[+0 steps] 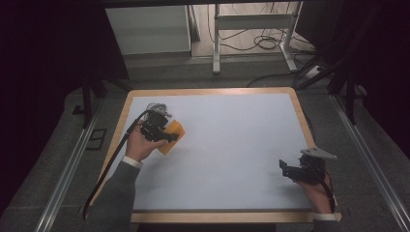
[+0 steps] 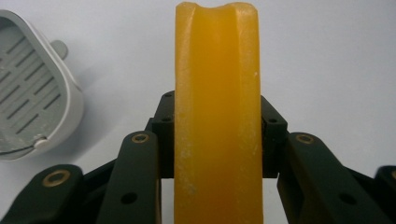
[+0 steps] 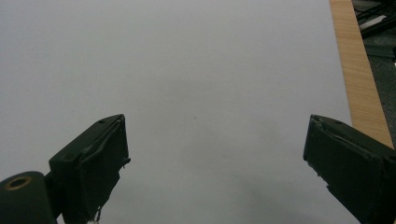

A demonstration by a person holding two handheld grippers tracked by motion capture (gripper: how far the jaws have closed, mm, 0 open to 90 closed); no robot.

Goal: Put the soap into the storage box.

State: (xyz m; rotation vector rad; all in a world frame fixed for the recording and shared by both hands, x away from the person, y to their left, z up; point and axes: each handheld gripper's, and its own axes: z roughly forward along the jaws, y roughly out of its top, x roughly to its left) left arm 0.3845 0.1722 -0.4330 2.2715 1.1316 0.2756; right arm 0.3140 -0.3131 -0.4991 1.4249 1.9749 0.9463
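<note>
An orange-yellow bar of soap [image 2: 217, 116] stands on edge between the jaws of my left gripper [image 2: 217, 135], which is shut on it. In the high view the soap [image 1: 172, 136] and the left gripper [image 1: 162, 131] sit at the table's left, just above the white surface. A grey slotted soap dish [image 2: 28, 116] lies to the left of the soap; in the high view the dish [image 1: 157, 108] is partly hidden behind the gripper. My right gripper [image 1: 288, 170] rests near the table's right front, and its jaws [image 3: 215, 154] stand wide open with nothing between them.
The table [image 1: 232, 145] has a white top with a wooden rim [image 3: 357, 70]. Beyond the far edge stand a white cabinet [image 1: 150, 29], a metal frame [image 1: 251, 34] and loose cables [image 1: 261, 43] on the floor.
</note>
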